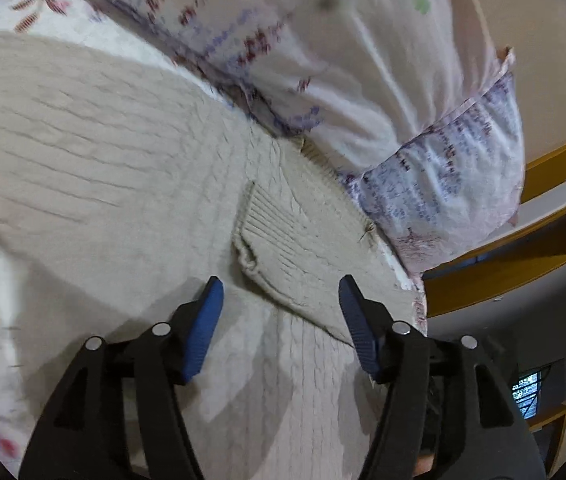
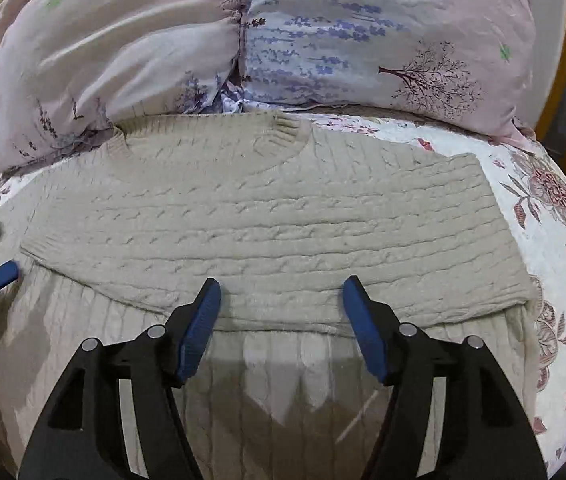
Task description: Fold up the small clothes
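Beige cable-knit sweater (image 2: pixel 267 216) is laid on the floral bedsheet (image 2: pixel 555 240).
Left gripper (image 1: pixel 281 300) and right gripper (image 2: pixel 281 300) are held spread, empty; no writing is readable.

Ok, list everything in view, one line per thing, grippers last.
sweater: one, beige cable-knit, spread on the bed, one sleeve folded across the body.
pillows: two, pale pink with purple floral and tree prints, side by side beyond the sweater's collar.
bedsheet: one, white with red flowers, under the sweater.
bed frame: one, yellow wood, beside the pillows.
left gripper: one, black with blue pads, open above the sleeve cuff.
right gripper: one, black with blue pads, open above the sweater.
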A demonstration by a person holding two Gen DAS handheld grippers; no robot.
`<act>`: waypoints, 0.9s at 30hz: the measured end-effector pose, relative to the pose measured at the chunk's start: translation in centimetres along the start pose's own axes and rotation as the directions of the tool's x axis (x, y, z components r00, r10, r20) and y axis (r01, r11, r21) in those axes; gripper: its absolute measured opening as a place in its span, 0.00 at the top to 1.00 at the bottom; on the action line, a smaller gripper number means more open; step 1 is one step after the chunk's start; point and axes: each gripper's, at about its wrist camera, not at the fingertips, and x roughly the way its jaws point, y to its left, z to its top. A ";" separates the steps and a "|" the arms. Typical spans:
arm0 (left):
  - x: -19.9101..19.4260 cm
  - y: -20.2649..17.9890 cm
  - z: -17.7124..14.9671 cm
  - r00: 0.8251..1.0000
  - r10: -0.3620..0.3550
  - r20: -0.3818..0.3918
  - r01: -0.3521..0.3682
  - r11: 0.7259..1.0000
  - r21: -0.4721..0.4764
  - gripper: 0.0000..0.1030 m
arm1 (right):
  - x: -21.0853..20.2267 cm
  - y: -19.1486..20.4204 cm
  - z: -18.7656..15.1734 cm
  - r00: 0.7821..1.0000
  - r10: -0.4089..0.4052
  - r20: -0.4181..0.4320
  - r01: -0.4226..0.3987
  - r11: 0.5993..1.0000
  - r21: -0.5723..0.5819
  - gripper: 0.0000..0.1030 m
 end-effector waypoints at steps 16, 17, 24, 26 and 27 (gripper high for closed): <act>-16.0 10.7 2.9 0.936 0.163 0.313 -0.097 0.972 -0.216 0.37 | 1.3 7.1 2.4 0.994 0.105 -0.041 -0.109 0.988 -0.107 0.33; -16.5 11.5 3.1 0.930 0.179 0.321 -0.103 0.965 -0.241 0.37 | 1.3 7.3 2.3 0.994 0.098 -0.039 -0.102 0.988 -0.118 0.33; -17.9 15.1 3.5 0.909 0.242 0.339 -0.101 0.918 -0.383 0.39 | 1.1 6.7 2.5 0.991 0.125 -0.053 -0.130 0.987 -0.094 0.31; -18.1 15.5 3.5 0.903 0.248 0.351 -0.093 0.911 -0.403 0.41 | 1.0 6.9 2.5 0.991 0.121 -0.051 -0.125 0.987 -0.101 0.31; -18.3 15.7 3.6 0.900 0.252 0.356 -0.089 0.905 -0.416 0.41 | 1.0 7.0 2.4 0.992 0.119 -0.049 -0.124 0.987 -0.103 0.30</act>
